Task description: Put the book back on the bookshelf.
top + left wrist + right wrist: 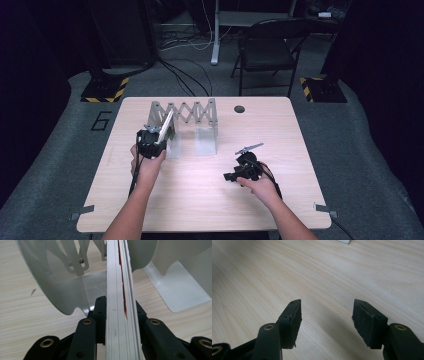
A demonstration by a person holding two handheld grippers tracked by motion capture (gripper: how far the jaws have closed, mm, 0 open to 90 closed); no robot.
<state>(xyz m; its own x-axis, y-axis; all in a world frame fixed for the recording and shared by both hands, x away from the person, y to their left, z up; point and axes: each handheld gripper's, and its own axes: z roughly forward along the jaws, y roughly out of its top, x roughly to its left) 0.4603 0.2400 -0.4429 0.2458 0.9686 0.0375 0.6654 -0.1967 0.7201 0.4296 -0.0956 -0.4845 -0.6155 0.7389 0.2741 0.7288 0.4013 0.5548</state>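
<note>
Wooden table (200,190): left hand-held gripper (151,144) clamps a book (166,126) tilted upward toward the rack (197,112); right hand-held gripper (231,176) gapes empty.

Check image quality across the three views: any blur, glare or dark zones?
High view: table evenly lit, floor beyond falls near black at the edges. Left gripper view: book clamped in the left gripper is soft at close range, and the metal rack bends outward and shows sheen. Right gripper view: right gripper sharp, its shadow soft on the wood, far table blurred.
</note>
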